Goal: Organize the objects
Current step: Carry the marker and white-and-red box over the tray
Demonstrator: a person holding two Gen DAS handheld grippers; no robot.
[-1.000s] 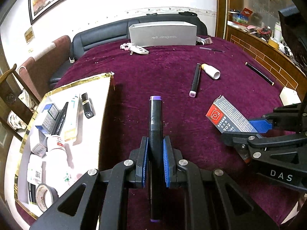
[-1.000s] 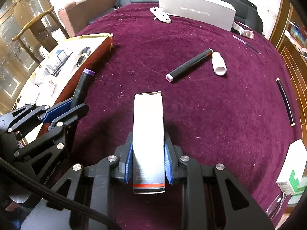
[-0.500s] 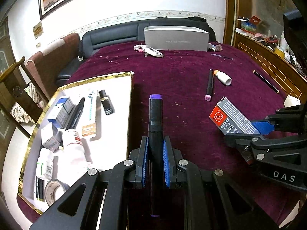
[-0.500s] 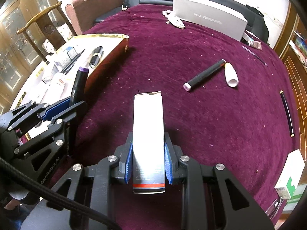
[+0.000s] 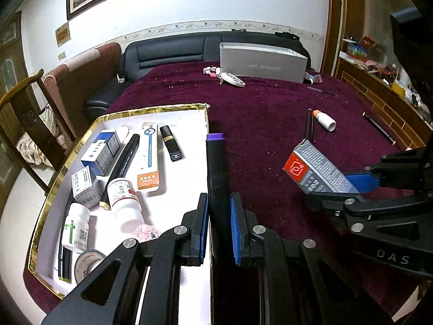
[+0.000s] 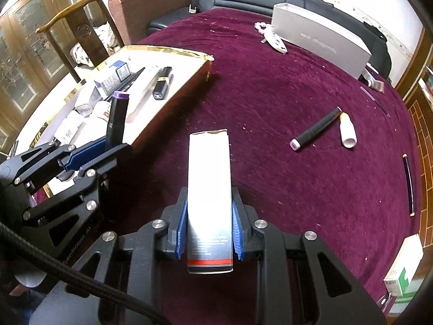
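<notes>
Left wrist view: the left gripper (image 5: pixel 219 224) is clamping a black marker with a purple cap (image 5: pixel 215 162) between its blue pads, the marker pointing forward right above the right-hand wall of the gold-rimmed white tray (image 5: pixel 63 168). The tray is sitting at the near left edge of the burgundy tablecloth (image 5: pixel 270 113) and is holding small medicine boxes, pill bottles, a lipstick (image 5: pixel 171 143), another marker and a tape roll.

The right gripper (image 6: pixel 209 230) is gripping a long grey-and-white carton (image 6: pixel 209 189) over open cloth, just beside the tray.

Risks: the marker is straddling the tray wall, so letting go here could drop it onto the rim and let it roll out onto the cloth. The two grippers are working close together and could collide. The tray's near end is crowded, so the carton could land on the bottles and topple them. A second marker (image 6: pixel 315 128) and a white tube (image 6: pixel 347 132) are lying unsorted near the far right edge.
</notes>
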